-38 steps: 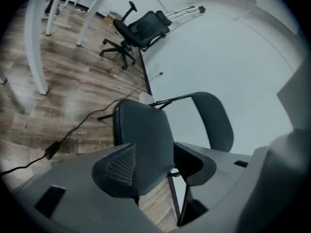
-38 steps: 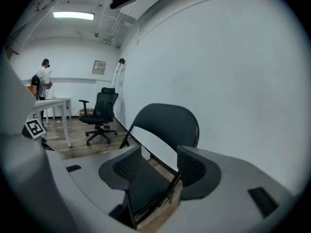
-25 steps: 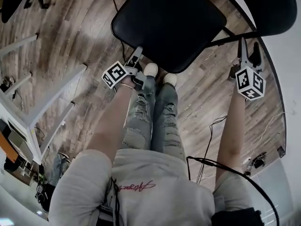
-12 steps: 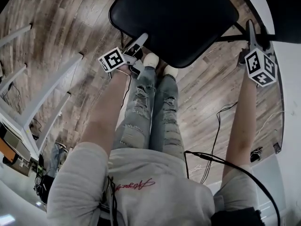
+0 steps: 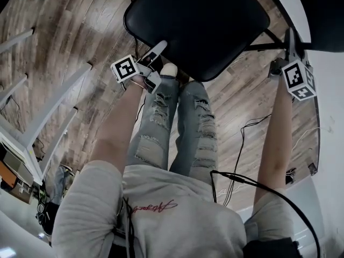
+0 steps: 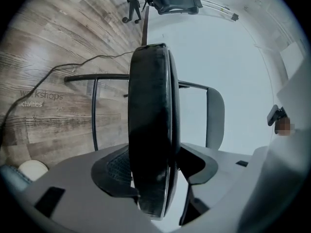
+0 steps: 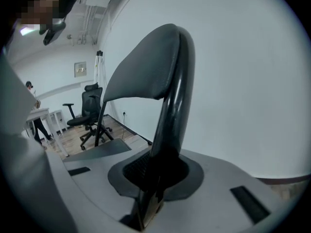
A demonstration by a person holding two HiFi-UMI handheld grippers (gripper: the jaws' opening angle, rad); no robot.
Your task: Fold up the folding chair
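Your right tool (image 5: 291, 35) has just closed on the black metal frame tube (image 7: 171, 120) of the black padded folding chair (image 5: 199, 20), which stands on the wooden floor (image 5: 80, 31). Your left tool (image 5: 159, 47), jaws wide and just narrowing, clamps its seat (image 6: 150, 144).

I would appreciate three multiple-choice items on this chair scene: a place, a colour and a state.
1. The right tool grips: A) a cable B) backrest frame tube C) a leg
2. Seat colour: A) white B) black C) red
3. The folding chair is: A) folded flat B) tipped over C) standing unfolded

1 B: the right tool, whose jaws have just been closing, clamps the backrest frame tube.
2 B: the seat shows black from above.
3 C: the seat lies flat, not swung up to the backrest.
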